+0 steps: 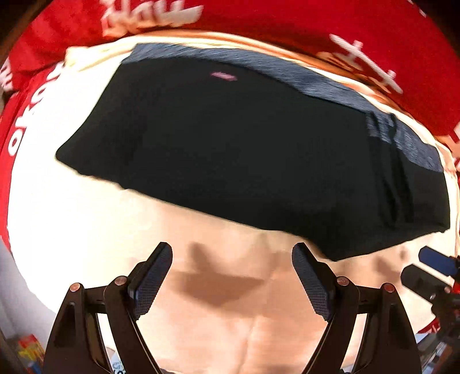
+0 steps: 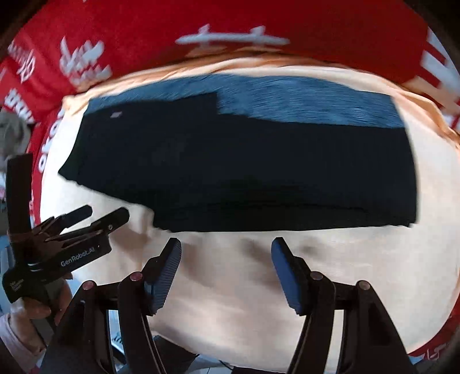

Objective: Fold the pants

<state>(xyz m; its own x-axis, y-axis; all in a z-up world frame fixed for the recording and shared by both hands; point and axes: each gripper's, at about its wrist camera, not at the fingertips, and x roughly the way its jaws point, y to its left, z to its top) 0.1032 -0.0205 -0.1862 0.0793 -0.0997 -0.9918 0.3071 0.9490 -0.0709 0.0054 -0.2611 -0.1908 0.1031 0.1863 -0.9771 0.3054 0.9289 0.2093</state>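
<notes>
The black pants lie folded flat on a cream cloth, with a grey-blue ribbed waistband along the far edge. In the right wrist view the pants show as a compact rectangle with the waistband at the back. My left gripper is open and empty, hovering just short of the pants' near edge. My right gripper is open and empty, also just short of the near edge. The left gripper also shows in the right wrist view at the left.
A red cloth with white lettering surrounds the cream cloth at the back and sides. It also shows in the right wrist view. The right gripper's tip shows at the right edge of the left wrist view.
</notes>
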